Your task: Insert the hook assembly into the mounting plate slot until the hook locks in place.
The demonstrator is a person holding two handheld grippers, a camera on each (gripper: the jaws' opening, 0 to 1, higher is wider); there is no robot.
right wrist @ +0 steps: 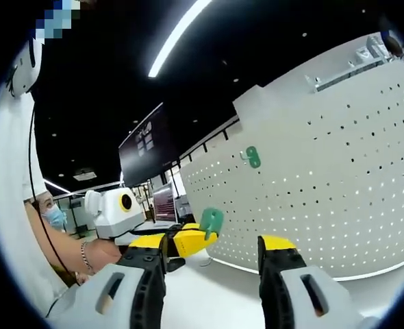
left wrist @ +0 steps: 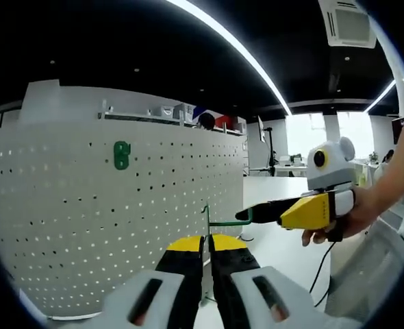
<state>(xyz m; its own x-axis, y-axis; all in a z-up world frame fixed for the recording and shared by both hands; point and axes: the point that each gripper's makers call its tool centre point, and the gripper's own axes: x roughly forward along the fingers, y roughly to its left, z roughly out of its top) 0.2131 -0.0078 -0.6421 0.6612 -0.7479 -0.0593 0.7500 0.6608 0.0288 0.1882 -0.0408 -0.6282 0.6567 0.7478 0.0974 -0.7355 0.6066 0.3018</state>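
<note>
The white perforated mounting plate point(left wrist: 85, 226) stands upright on the left of the left gripper view, a small green hook piece point(left wrist: 122, 155) already fixed high on its face. At centre, the left claw point(left wrist: 206, 241) is closed on the thin upright stem of the green hook assembly point(left wrist: 219, 221); the stem rises between the yellow tips and a green arm runs off horizontally to the right. To the right, the right claw point(left wrist: 246, 214) reaches in from the person's hand point(left wrist: 349, 219) and meets the far end of that arm; contact is judged likely but cannot be confirmed.

In the right gripper view the left claw point(right wrist: 200, 236) appears left of centre holding a green plate-shaped part point(right wrist: 211, 222). The right claw point(right wrist: 219, 257) stands wide open with nothing between its jaws. The panel point(right wrist: 325, 205) curves away on the right, above the white desk point(right wrist: 209, 295).

Judgement: the hook lies just right of the plate, long axis across it; the left claw is nearer. The target slot and the hook's locking end cannot be made out.
</note>
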